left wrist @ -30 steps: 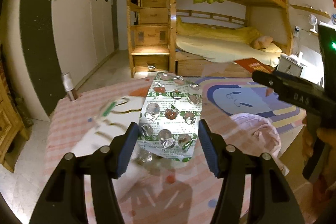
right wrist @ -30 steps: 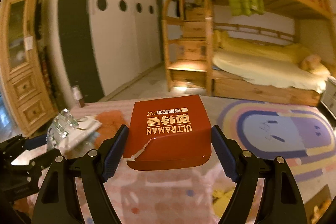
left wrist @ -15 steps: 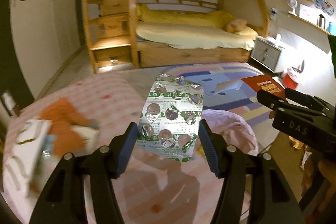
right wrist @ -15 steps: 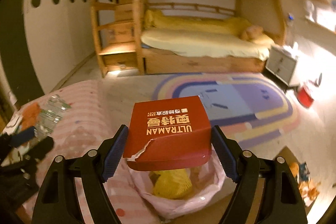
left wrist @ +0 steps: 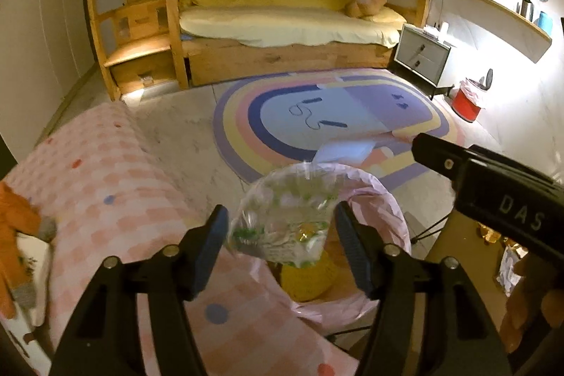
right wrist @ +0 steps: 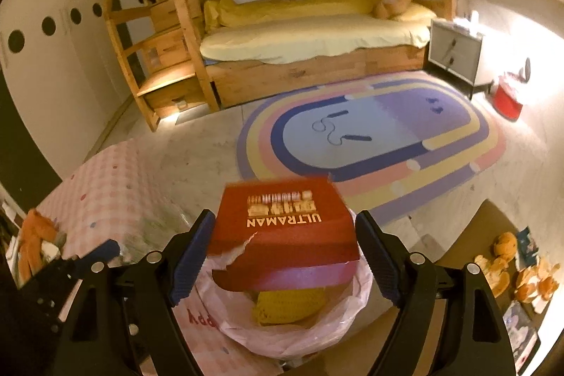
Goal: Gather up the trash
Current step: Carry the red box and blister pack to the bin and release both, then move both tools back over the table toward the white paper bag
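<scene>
A bin lined with a pink bag (left wrist: 384, 210) (right wrist: 282, 337) stands beside the pink checked table; a yellow item lies inside. In the left wrist view my left gripper (left wrist: 282, 245) is open; the silver-green blister pack (left wrist: 282, 217), blurred, is loose between the fingers above the bag's mouth. In the right wrist view my right gripper (right wrist: 282, 252) is open; the torn red ULTRAMAN box (right wrist: 285, 235), blurred, is between the fingers just above the bag. The right gripper's body shows at the right of the left wrist view.
The pink checked table (left wrist: 105, 192) is at the left with an orange cloth (left wrist: 14, 235) on it. Beyond are a rainbow rug (left wrist: 335, 122), a wooden bunk bed (left wrist: 282, 23), a grey nightstand (left wrist: 419, 55) and a red bin (left wrist: 467, 101). Peels lie on a brown surface (right wrist: 507, 270).
Both grippers moved right from the table to over the pink-lined bin. Both opened; the blister pack and the red box came loose and are dropping, motion-blurred.
</scene>
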Demonstrator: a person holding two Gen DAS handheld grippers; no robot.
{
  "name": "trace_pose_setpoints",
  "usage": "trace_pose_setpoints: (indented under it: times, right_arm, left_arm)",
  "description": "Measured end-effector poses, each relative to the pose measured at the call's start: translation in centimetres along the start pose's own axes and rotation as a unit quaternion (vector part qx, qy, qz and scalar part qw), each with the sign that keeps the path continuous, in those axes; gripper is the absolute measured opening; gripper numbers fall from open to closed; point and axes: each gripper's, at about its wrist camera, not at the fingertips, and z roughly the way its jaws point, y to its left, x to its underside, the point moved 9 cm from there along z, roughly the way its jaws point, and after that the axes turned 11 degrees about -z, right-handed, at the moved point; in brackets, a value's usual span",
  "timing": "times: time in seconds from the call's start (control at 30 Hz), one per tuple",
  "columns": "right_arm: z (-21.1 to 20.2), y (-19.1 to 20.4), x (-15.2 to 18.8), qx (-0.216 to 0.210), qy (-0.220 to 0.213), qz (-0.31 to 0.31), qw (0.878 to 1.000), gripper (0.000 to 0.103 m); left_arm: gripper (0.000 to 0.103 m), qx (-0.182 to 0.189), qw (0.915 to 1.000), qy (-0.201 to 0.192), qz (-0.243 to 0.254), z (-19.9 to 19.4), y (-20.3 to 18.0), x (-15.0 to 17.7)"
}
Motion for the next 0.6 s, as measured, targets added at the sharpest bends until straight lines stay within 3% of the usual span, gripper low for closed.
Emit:
trace_pose_setpoints:
  times: [0.03,0.07,0.33,0.6]
  right_arm:
    - [0.4,-0.2,0.0,-0.006,0.004,0.006,1.000,0.082]
    - [0.4,-0.3,0.0,-0.007,0.005,0.010,1.000,0.082]
    - [-0.9,-0.8,-0.5,-0.014,-0.022,0.034,0.999,0.084]
    - [-3.2,1.8,-1.3,-0.033,-0.059,0.009,0.998,0.084]
  left_arm:
    - [0.078,-0.001,1.0000,0.002,-0.002,0.1,0.0,0.0]
    - [0.079,-0.002,1.0000,0.003,-0.004,0.2,0.1,0.1]
    - [0.079,-0.020,0.9996,-0.011,-0.018,-1.4,2.0,-0.4]
    - [0.079,-0.050,0.9972,-0.039,-0.039,-5.5,5.4,-0.4]
